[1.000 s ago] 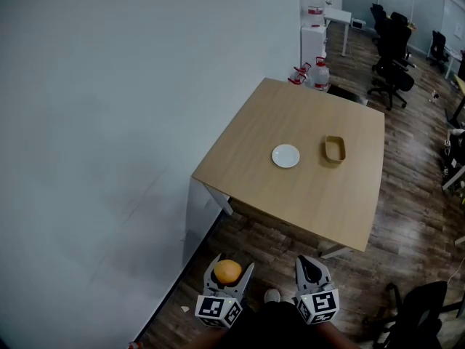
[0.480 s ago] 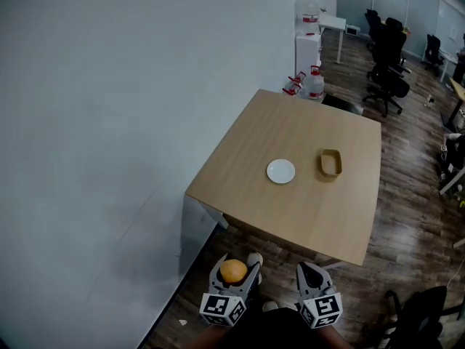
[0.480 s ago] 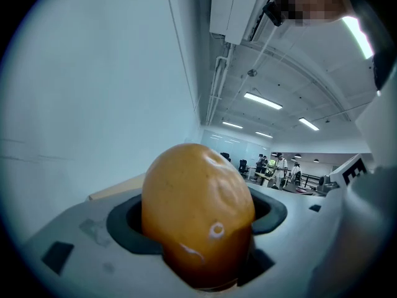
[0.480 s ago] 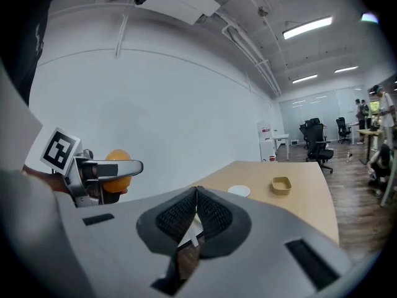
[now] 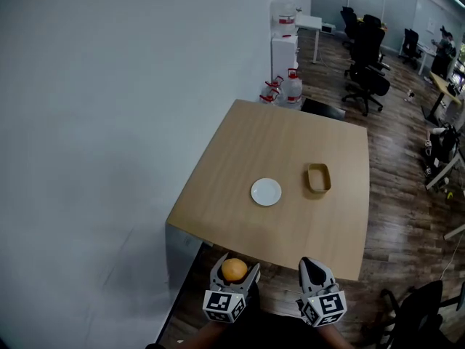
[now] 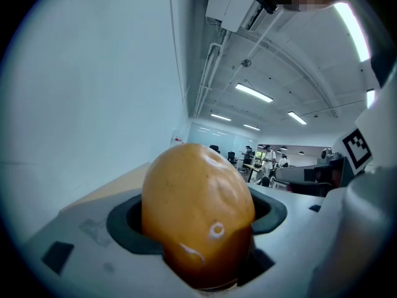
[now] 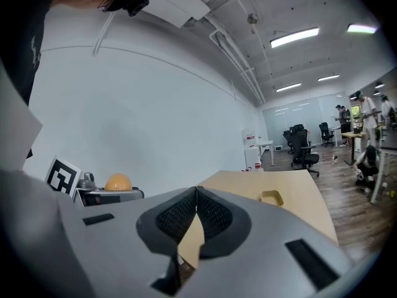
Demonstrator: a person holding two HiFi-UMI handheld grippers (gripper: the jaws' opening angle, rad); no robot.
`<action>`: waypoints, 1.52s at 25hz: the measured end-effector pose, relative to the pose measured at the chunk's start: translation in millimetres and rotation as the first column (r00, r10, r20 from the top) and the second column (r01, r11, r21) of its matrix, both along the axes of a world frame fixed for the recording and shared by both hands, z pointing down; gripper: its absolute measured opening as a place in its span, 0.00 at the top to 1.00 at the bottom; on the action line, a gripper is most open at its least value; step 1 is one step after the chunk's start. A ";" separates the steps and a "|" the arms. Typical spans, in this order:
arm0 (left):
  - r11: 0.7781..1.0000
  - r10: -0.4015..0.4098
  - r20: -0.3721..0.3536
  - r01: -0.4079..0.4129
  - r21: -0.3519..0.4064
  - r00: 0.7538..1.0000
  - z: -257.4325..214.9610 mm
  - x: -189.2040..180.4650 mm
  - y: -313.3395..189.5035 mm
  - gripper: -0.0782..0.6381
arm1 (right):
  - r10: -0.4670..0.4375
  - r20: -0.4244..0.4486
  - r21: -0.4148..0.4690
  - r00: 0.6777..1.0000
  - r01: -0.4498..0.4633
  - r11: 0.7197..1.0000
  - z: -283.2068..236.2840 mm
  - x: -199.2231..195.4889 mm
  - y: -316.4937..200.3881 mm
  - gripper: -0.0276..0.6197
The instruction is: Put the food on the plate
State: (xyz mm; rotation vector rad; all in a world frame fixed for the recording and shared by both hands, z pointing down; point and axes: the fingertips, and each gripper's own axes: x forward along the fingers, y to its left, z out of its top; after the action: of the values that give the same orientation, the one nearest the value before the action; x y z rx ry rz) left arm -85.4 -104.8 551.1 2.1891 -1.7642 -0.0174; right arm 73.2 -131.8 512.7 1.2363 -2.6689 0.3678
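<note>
My left gripper is shut on an orange, rounded piece of food, which fills the middle of the left gripper view as the food. My right gripper is shut with nothing in it; in the right gripper view its jaws meet at the tips. Both grippers hang just short of the near edge of a wooden table. A small white plate lies near the table's middle, well ahead of both grippers. The food also shows at the left of the right gripper view.
A shallow tan tray lies right of the plate. A white wall runs along the table's left side. Water bottles and a white dispenser stand past the far end. Office chairs and desks stand on the wood floor at the right.
The table, plate and tray have come closer and lower in the head view, so I have moved toward the table. Both grippers kept their places and their hold.
</note>
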 end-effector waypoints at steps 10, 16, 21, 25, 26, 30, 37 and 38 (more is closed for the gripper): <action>0.990 0.136 -0.026 -0.137 -0.038 0.990 9.9 -17.1 -109.1 0.43 | 0.090 -0.038 0.005 0.995 -0.090 0.996 -7.2 -34.5 -78.2 0.86; 0.977 0.206 0.035 -0.203 -0.072 0.978 41.9 -20.0 -165.1 0.43 | 0.125 -0.008 -0.053 0.992 -0.125 0.991 3.6 -51.4 -114.5 0.86; 0.953 0.272 0.036 -0.264 -0.148 0.962 87.4 -17.4 -202.6 0.43 | 0.158 -0.002 -0.076 0.987 -0.158 0.985 14.4 -59.9 -143.1 0.86; 0.927 0.319 0.037 -0.304 -0.218 0.947 126.1 -12.1 -230.0 0.43 | 0.223 0.004 -0.077 0.975 -0.222 0.972 12.5 -48.9 -168.8 0.86; 0.922 0.329 0.041 -0.312 -0.228 0.943 133.5 -11.4 -239.1 0.43 | 0.234 -0.001 -0.072 0.972 -0.234 0.970 12.3 -47.5 -176.5 0.86; 0.902 0.355 0.028 -0.334 -0.273 0.935 156.8 -7.9 -267.0 0.43 | 0.261 -0.029 -0.064 0.965 -0.262 0.963 15.6 -46.0 -193.6 0.86; 0.880 0.358 0.026 -0.328 -0.343 0.933 195.6 -13.4 -304.9 0.43 | 0.285 -0.060 -0.105 0.957 -0.290 0.951 37.6 -50.0 -204.5 0.86; 0.876 0.357 0.023 -0.326 -0.354 0.934 202.3 -13.8 -312.1 0.43 | 0.286 -0.064 -0.113 0.956 -0.292 0.950 41.7 -50.7 -207.9 0.86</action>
State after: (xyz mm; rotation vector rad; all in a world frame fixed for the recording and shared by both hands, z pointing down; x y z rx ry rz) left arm -99.1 -416.8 753.4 2.2236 -1.2725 0.4451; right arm 22.5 -339.7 554.4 1.5785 -2.3874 0.5270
